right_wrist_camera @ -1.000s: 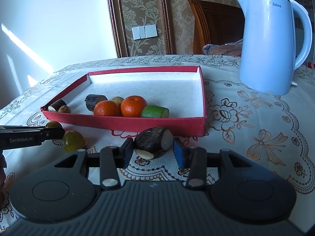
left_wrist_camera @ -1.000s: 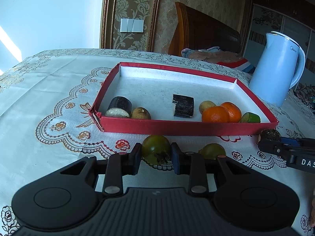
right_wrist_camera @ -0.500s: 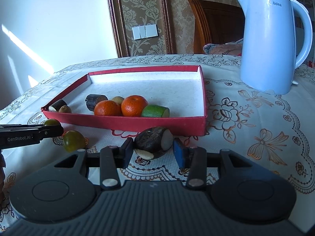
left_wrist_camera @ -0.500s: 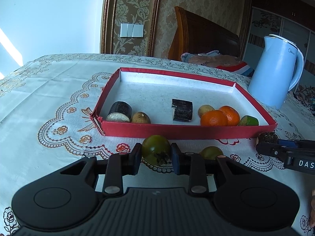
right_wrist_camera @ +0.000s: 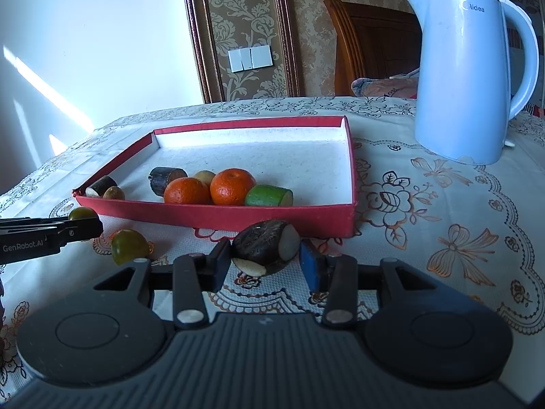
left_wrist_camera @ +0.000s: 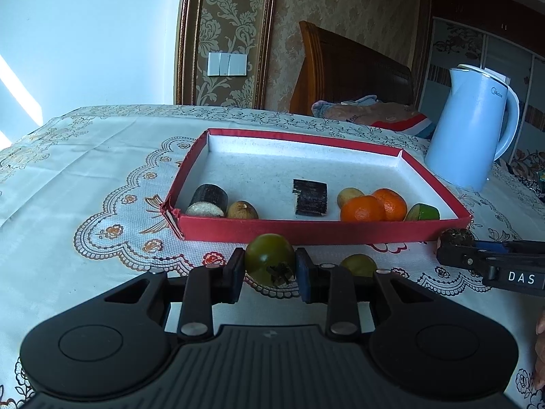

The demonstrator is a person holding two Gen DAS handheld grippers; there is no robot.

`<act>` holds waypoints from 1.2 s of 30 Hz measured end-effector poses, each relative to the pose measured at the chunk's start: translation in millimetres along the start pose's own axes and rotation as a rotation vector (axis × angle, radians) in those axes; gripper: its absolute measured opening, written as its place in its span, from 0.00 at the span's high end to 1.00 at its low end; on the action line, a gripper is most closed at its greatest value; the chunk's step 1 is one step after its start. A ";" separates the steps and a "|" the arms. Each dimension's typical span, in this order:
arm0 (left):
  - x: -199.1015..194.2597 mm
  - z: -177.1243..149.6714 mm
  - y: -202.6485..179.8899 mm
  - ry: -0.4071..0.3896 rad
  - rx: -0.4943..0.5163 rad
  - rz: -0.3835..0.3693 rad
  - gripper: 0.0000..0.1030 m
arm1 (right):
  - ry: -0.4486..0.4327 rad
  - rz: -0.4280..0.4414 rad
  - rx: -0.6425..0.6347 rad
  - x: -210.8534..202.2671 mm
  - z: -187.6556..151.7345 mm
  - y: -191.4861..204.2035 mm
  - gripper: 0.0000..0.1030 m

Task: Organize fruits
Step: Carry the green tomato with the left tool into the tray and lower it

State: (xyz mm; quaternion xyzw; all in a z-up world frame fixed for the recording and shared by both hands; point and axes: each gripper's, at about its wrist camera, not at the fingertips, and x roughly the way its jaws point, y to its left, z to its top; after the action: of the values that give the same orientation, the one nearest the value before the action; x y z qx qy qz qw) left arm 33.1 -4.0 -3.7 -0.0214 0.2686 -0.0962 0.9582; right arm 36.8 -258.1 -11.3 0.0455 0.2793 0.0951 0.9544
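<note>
Both grippers loaded, red tray (left_wrist_camera: 340,231) half filled.

Left wrist view: left gripper (left_wrist_camera: 270,269) pinching a green fruit (left_wrist_camera: 269,263) just short of the tray's near wall; second green fruit (left_wrist_camera: 358,265) loose on the tablecloth (left_wrist_camera: 85,177); two oranges (left_wrist_camera: 362,208), dark cane pieces and small brown fruits already inside. Right wrist view: right gripper (right_wrist_camera: 264,261) clamped on a dark water chestnut (right_wrist_camera: 265,245) before the tray's near right corner. Judged remaining: both held pieces and the loose fruit.
</note>
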 end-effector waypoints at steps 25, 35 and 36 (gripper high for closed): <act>37.7 47.9 -13.5 -0.129 0.016 0.087 0.70 | -0.013 0.017 -0.010 -1.8 0.6 4.7 0.60; 57.7 41.1 -9.3 -0.057 0.006 0.115 0.70 | -0.006 0.015 -0.038 0.8 1.6 10.4 0.60; 58.6 40.7 -8.3 -0.053 0.002 0.111 0.70 | -0.006 0.013 -0.037 0.9 1.7 10.3 0.60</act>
State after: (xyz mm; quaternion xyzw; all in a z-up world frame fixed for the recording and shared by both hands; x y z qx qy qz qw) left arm 101.8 -24.1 2.0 -0.0083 0.2439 -0.0427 0.9688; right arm 36.8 -248.0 -8.9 0.0297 0.2745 0.1065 0.9552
